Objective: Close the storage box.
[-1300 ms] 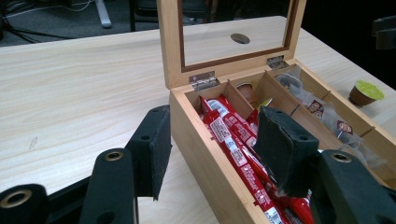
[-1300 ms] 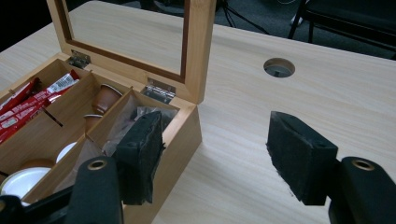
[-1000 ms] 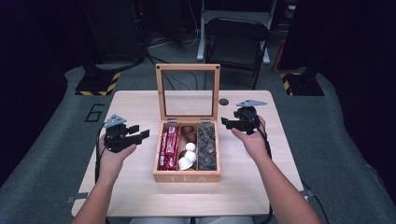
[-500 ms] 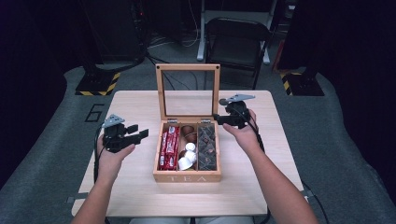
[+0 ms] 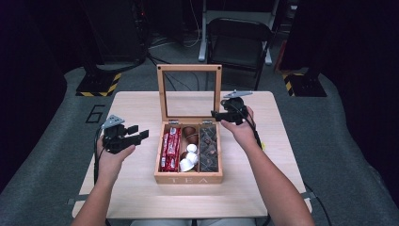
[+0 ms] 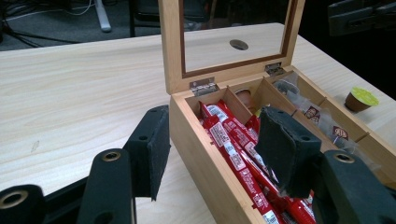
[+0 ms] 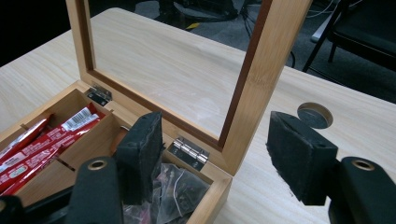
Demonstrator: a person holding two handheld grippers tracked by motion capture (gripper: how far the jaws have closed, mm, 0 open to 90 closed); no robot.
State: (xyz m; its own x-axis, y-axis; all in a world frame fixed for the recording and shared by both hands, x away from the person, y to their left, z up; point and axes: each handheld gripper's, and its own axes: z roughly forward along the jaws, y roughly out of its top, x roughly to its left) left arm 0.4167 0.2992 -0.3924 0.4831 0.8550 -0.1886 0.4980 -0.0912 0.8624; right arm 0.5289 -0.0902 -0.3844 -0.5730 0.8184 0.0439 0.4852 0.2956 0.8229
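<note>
With my right claw [image 5: 217, 113] open astride the right edge of the upright glass lid [image 5: 189, 92] of the tea box [image 5: 188, 178] mid-table, I judged it best to close squarely on the frame, my left claw [image 5: 140, 135] waiting half-open, empty

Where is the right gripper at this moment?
In the high view, the right gripper is at the right edge of the upright lid of the tea box.

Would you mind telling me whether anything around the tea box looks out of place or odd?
One thing stands out: a small brown capsule with a yellow-green lid sits alone on the table beside the tea box, outside its compartments. The box's contents otherwise look orderly.
</note>
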